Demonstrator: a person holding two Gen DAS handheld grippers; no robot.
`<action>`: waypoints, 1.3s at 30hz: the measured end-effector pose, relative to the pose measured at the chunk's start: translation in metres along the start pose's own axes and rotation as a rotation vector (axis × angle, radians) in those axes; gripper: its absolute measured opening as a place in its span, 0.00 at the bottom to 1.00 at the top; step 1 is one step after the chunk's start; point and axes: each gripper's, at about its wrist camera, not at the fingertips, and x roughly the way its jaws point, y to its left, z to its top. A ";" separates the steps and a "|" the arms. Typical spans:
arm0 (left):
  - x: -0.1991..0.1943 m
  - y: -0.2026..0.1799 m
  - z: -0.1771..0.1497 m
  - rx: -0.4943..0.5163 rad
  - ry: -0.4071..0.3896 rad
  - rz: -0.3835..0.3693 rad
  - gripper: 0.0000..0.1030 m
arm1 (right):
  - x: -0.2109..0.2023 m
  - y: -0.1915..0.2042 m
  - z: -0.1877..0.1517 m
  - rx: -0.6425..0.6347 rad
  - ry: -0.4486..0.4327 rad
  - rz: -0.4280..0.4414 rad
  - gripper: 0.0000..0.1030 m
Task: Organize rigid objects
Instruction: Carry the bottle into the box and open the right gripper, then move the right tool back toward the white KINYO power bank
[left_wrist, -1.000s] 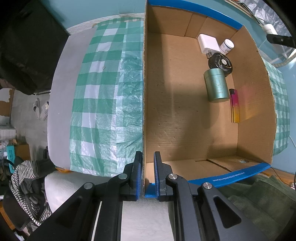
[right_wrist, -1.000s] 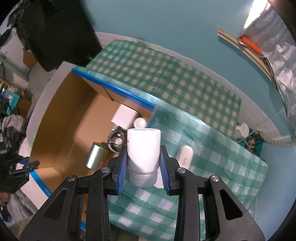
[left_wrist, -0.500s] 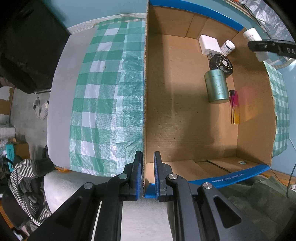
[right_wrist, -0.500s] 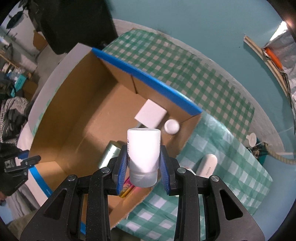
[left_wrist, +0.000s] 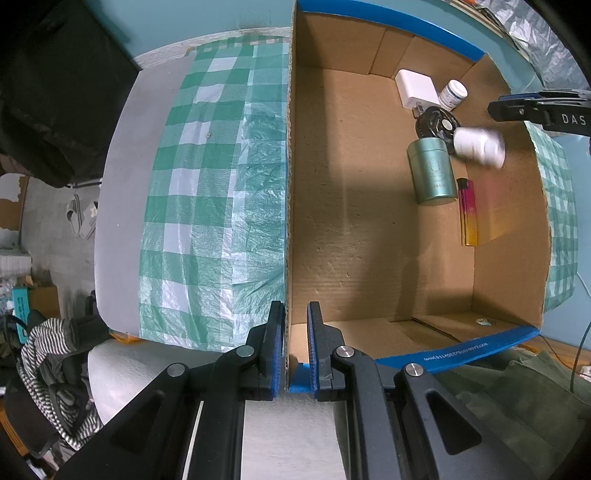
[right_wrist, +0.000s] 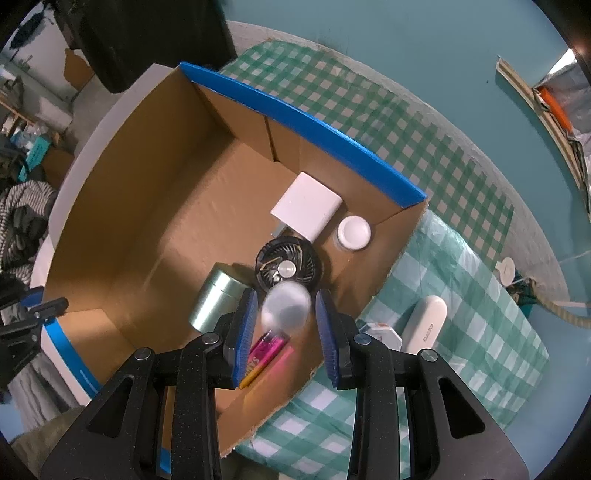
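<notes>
My left gripper (left_wrist: 296, 343) is shut on the near corner wall of the cardboard box (left_wrist: 288, 229). My right gripper (right_wrist: 285, 328) is open above the box's right side; it also shows in the left wrist view (left_wrist: 517, 109). A white bottle (right_wrist: 285, 308) is blurred and free between the open fingers, falling into the box (right_wrist: 155, 192); the left wrist view shows the bottle (left_wrist: 478, 144) above the box floor. In the box lie a green tin (left_wrist: 431, 173), a black round fan (right_wrist: 286, 267), a white charger (right_wrist: 306, 211), a small white jar (right_wrist: 354, 233) and a pink-yellow lighter (left_wrist: 468, 212).
The box stands on a green checked cloth (left_wrist: 207, 206) over a grey table. On the cloth right of the box lie a long white case (right_wrist: 424, 328) and a small white-orange item (right_wrist: 380, 332). A teal wall rises behind.
My right gripper moved over the box, opened and let go of the white bottle, which now drops inside. My left gripper kept its hold on the box wall.
</notes>
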 end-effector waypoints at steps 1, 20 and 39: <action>0.000 0.000 0.000 0.001 -0.001 0.000 0.10 | 0.000 0.000 0.000 0.000 -0.002 -0.003 0.31; -0.002 -0.001 -0.003 0.017 -0.004 0.003 0.10 | -0.064 -0.018 -0.008 0.036 -0.124 -0.022 0.47; -0.002 0.001 -0.005 0.009 -0.002 0.002 0.10 | -0.024 -0.125 -0.030 0.314 -0.051 -0.016 0.54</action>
